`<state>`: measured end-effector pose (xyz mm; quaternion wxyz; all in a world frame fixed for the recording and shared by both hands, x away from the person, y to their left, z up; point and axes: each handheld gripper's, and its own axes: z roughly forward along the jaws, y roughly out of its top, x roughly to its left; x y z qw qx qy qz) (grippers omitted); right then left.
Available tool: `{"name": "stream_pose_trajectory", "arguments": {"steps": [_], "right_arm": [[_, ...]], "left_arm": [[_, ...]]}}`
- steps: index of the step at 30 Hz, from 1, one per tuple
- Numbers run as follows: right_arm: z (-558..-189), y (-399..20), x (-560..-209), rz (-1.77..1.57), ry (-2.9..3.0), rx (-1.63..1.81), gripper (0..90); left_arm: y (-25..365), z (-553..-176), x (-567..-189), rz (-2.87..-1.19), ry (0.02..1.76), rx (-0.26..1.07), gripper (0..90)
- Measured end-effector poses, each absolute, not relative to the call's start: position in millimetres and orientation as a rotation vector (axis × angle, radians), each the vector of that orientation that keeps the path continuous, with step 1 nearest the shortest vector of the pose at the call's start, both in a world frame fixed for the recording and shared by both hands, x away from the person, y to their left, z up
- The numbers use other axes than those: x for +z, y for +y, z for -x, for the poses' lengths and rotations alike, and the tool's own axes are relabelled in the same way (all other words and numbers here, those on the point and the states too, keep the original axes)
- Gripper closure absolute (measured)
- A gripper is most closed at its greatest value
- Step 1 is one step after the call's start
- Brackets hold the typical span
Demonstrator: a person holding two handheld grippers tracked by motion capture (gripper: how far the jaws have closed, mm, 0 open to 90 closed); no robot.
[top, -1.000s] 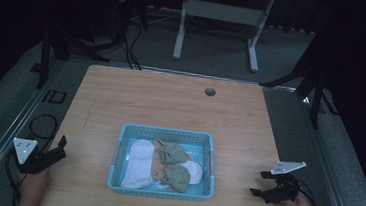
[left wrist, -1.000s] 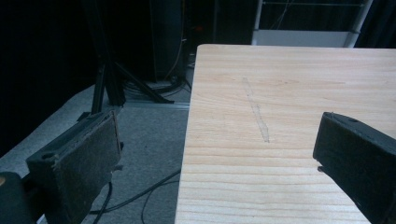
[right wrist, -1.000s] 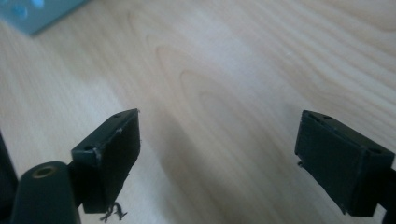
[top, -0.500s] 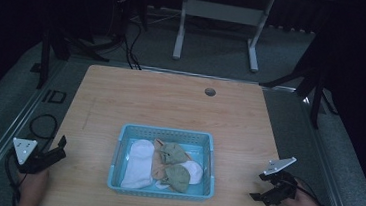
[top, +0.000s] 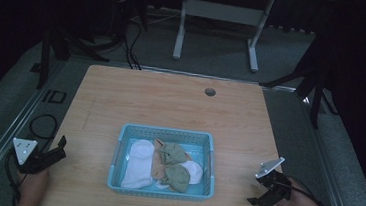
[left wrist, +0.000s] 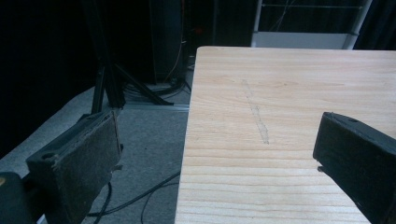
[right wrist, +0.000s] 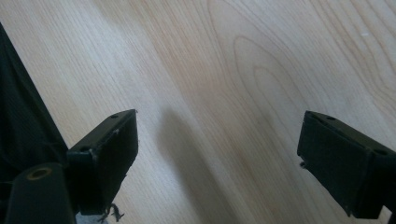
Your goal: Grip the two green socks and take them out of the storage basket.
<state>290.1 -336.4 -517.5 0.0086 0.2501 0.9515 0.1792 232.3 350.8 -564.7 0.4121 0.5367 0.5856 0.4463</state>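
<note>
Both pairs of jaws stand wide apart with nothing between them. Ahead of the left gripper (top: 52, 155) lies the bare light wooden table (left wrist: 289, 93), its edge between the pads. Between the left gripper and the right gripper (top: 263, 194) sits the blue plastic mesh basket (top: 159, 190) holding what look like white and olive socks (top: 171, 154).

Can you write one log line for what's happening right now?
left hand-held gripper: open, empty | right hand-held gripper: open, empty | socks: in blue basket
</note>
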Motion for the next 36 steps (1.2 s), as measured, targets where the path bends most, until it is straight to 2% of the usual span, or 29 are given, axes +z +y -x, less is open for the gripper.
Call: {"name": "stream_pose_trajectory", "arguments": {"steps": [36], "right_arm": [[-294.3,-273.6,-466.8,-0.552,3.015,0.590,14.8]], "left_arm": [[344.0,-232.0,-564.9,-1.382,1.431,1.160,0.3]]}}
